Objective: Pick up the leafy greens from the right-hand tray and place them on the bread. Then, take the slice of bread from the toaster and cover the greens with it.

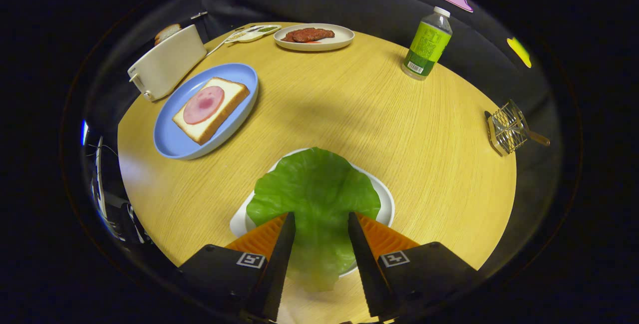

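A large green lettuce leaf (314, 189) lies on a white tray (387, 204) on the round wooden table. My gripper (320, 214) is open, its fingers standing on either side of the leaf's near half, which hangs over the tray's near rim. Far beyond the fingers to the left, a blue plate (169, 139) holds a slice of bread (219, 114) topped with a round of ham (203, 104). Behind that plate stands a white toaster (167, 62) with a bread slice (167, 32) poking out of its top.
At the table's far side are a white plate with a piece of meat (314, 37), a narrow sectioned dish (252, 33) and a green bottle (427, 44). A wire rack with a handle (509, 127) sits at the right edge. Bare wood lies between tray and blue plate.
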Motion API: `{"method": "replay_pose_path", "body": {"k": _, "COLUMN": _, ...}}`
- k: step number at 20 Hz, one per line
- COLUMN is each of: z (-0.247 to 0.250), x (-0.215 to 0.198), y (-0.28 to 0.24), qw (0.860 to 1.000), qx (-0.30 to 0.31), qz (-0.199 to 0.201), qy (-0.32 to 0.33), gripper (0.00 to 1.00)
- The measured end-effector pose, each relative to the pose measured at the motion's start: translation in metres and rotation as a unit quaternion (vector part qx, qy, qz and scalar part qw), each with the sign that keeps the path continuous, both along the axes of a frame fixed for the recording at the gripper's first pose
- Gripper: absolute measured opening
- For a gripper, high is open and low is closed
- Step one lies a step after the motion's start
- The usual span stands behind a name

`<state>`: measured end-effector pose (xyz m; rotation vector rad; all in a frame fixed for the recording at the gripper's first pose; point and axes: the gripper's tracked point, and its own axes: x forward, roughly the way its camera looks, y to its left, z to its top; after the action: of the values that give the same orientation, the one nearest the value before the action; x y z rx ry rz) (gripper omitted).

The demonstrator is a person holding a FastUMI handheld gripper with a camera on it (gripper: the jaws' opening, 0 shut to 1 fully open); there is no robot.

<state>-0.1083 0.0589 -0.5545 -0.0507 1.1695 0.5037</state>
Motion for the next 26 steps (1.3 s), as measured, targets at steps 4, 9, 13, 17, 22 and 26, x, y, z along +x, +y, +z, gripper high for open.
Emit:
{"method": "replay_pose_path", "body": {"k": 4, "z": -0.004, "x": 0.001, "y": 0.002, "qw": 1.000, "qx": 0.005, "qz": 0.007, "qy": 0.004, "gripper": 0.65}}
{"method": "replay_pose_path", "body": {"k": 9, "z": 0.002, "x": -0.002, "y": 0.013, "qw": 0.999, "qx": 0.004, "qz": 0.037, "qy": -0.010, "gripper": 0.17}}
{"method": "replay_pose_path", "body": {"k": 13, "z": 0.012, "x": 0.004, "y": 0.011, "qw": 1.000, "qx": 0.022, "qz": 0.011, "qy": -0.018, "gripper": 0.07}}
{"method": "replay_pose_path", "body": {"k": 17, "z": 0.049, "x": 0.017, "y": 0.004, "qw": 0.998, "qx": 0.043, "qz": -0.002, "qy": -0.051, "gripper": 0.07}}
{"method": "replay_pose_path", "body": {"k": 22, "z": 0.109, "x": 0.032, "y": 0.023, "qw": 0.992, "qx": 0.084, "qz": -0.003, "qy": -0.089, "gripper": 0.06}}
{"method": "replay_pose_path", "body": {"k": 26, "z": 0.146, "x": 0.042, "y": 0.065, "qw": 0.987, "qx": 0.118, "qz": 0.018, "qy": -0.106, "gripper": 0.06}}
